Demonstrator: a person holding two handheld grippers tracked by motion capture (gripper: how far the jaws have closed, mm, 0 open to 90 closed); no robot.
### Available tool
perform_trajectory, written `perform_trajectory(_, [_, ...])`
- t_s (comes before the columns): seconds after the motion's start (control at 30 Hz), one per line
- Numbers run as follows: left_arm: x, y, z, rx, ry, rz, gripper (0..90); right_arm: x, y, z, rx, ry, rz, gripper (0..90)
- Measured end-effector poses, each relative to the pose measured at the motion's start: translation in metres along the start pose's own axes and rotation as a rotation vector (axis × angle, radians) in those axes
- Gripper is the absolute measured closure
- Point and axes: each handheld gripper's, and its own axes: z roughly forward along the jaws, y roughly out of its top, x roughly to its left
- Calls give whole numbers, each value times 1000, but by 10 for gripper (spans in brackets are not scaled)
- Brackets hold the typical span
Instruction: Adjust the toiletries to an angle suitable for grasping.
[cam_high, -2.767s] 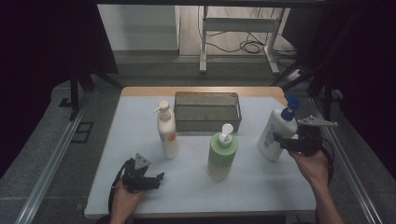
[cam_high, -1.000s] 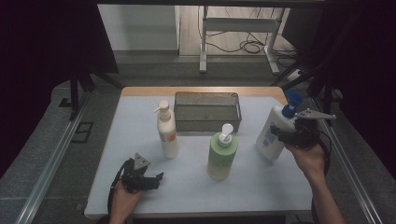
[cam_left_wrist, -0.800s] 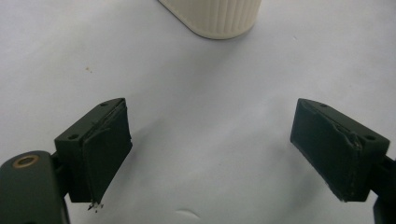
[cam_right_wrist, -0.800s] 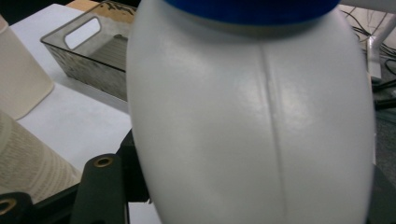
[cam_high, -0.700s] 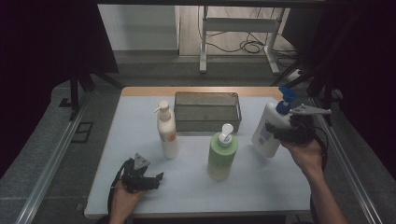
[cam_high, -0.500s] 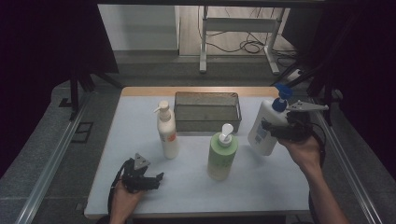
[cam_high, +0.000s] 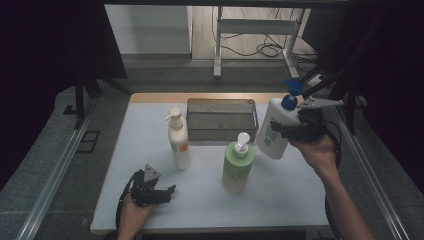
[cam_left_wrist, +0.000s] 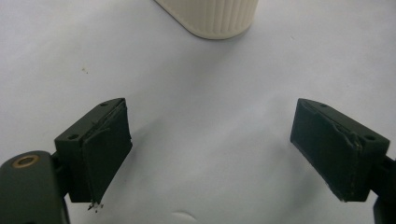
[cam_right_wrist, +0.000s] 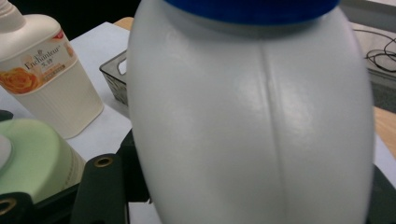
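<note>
My right gripper (cam_high: 286, 131) is shut on a white pump bottle with a blue cap (cam_high: 274, 127), holding it tilted above the table's right side, close to the grey mesh basket (cam_high: 221, 118). In the right gripper view the white bottle (cam_right_wrist: 252, 116) sits between the jaws. A cream pump bottle (cam_high: 178, 141) and a green pump bottle (cam_high: 238, 163) stand on the white table (cam_high: 280, 185). My left gripper (cam_high: 167, 192) rests low at the front left, open with nothing between its fingers (cam_left_wrist: 102, 144); the cream bottle's base (cam_left_wrist: 212, 16) lies just ahead of it.
The basket stands at the back centre of the table. Beyond the wooden far edge (cam_high: 160, 97) is a floor with cables and a metal stand (cam_high: 250, 30). Rails run along both sides of the table.
The right gripper has lifted the white bottle off the table and carried it up and leftward toward the basket, tilting it. The left gripper has stayed put.
</note>
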Motion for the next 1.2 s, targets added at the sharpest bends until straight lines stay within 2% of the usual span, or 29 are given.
perform_trajectory(0.13, [0,0,0,-3,-1,-1,121,7,13,5,-2,4,-22,386])
perform_trajectory(0.57, [0,0,0,0,-2,3,121,18,43,22,-6,28,-36,387])
perform_trajectory(0.9, [0,0,0,-4,-7,1,120,23,58,39,-7,32,-45,388])
perform_trajectory(1.2, [1,0,-1,-26,-33,-2,116,29,73,59,-8,38,-52,388])
